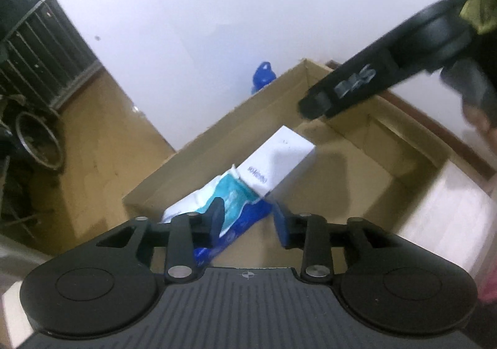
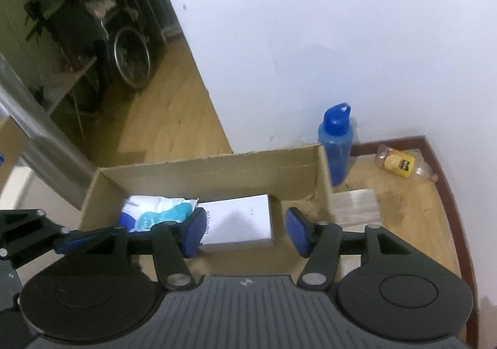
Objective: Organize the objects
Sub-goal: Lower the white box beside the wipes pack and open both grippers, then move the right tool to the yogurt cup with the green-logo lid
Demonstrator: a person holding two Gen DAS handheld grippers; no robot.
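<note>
Inside the box [image 2: 217,172], on its cardboard bottom, lie a white carton [image 2: 239,221] and a blue-and-white pouch [image 2: 155,212], the pouch touching the carton's printed end. The box stands on the wooden floor [image 2: 174,119], with its far wall close to the white wall [image 2: 310,38]. Above it, the left tongs [image 1: 248,215] hang with jaws apart and nothing between them; the pouch shows beyond the gap, apart from the pads. The right tongs [image 2: 245,231] hover over the box's near side, jaws wide apart and holding nothing, with the carton seen between them lower down. From the left wrist view the right tongs [image 1: 313,106] reach in from the upper right, above the box's far corner. Just outside that corner a blue bottle [image 2: 337,144] stands upright by the wall. Farther right, near the baseboard, a clear bottle [image 2: 400,164] with a yellow label lies on its side. A wheel [image 2: 132,60] leans in the dim room beyond.
</note>
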